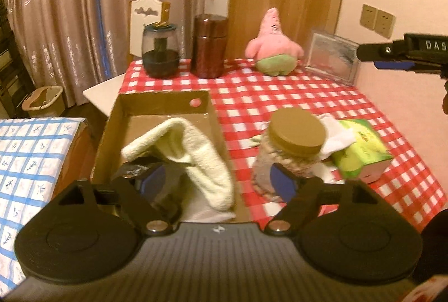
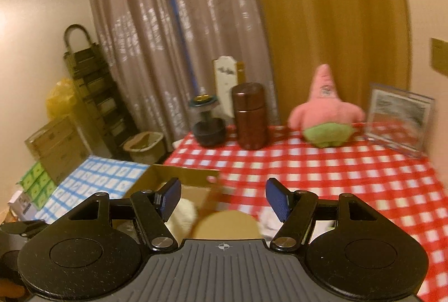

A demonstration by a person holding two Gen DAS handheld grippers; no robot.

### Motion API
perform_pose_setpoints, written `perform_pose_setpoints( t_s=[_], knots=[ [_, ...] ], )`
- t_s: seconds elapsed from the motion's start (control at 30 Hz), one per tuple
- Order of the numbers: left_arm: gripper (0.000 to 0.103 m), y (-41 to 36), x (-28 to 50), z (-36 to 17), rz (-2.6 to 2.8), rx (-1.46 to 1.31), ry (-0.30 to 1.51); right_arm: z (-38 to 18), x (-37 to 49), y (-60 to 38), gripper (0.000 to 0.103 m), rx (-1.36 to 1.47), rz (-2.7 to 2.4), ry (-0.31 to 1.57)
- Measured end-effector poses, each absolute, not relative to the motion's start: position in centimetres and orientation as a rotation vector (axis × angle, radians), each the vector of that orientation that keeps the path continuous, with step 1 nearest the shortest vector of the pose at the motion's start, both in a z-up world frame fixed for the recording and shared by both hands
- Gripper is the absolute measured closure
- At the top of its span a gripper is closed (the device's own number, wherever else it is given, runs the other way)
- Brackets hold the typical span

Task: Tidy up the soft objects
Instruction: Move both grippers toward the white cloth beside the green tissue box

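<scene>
A cream fluffy cloth [image 1: 184, 153] hangs over the right wall of an open cardboard box [image 1: 123, 117]. My left gripper [image 1: 218, 181] is open just above it, its pads wide apart and not pressing the cloth. A pink star plush [image 1: 273, 47] sits upright at the table's far edge. A white cloth [image 1: 337, 134] lies beside the jar. My right gripper [image 2: 224, 198] is open and empty above the table, pointing toward the plush [image 2: 326, 111]; it also shows at the right edge of the left wrist view as a gripper [image 1: 375, 58] in the air. The box [image 2: 182, 176] and cream cloth [image 2: 182, 213] lie below it.
A gold-lidded jar [image 1: 294, 134] and a green tissue pack [image 1: 361, 145] stand right of the box on the red checked tablecloth [image 1: 280, 94]. A brown canister [image 1: 208, 47], a dark grinder jar [image 1: 161, 50] and a clear photo frame [image 1: 333, 58] line the far edge.
</scene>
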State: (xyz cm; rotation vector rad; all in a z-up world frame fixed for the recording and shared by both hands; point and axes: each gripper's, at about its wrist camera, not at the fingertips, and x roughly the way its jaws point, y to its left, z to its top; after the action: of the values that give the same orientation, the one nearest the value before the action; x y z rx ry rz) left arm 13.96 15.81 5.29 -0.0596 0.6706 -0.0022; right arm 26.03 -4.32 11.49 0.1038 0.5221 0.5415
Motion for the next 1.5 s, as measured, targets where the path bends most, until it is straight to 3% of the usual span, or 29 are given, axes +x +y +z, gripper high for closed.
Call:
perform_pose_setpoints(
  t_s=[0.17, 0.87, 1.5],
  knots=[
    [0.016, 13.2, 13.5, 5.9, -0.034, -0.073, 0.658, 11.4, 24.7, -8.4, 0.035, 0.118, 0.475, 0.529],
    [0.015, 6.9, 14.9, 6.0, -0.154, 0.035, 0.691, 7.4, 22.9, -15.3, 0.034, 0.042, 0.435, 0.616],
    [0.015, 8.2, 22.5, 7.5, -0.302, 0.239, 0.694, 3.7, 30.9, -9.8, 0.034, -0.558, 0.808, 0.726]
  ],
)
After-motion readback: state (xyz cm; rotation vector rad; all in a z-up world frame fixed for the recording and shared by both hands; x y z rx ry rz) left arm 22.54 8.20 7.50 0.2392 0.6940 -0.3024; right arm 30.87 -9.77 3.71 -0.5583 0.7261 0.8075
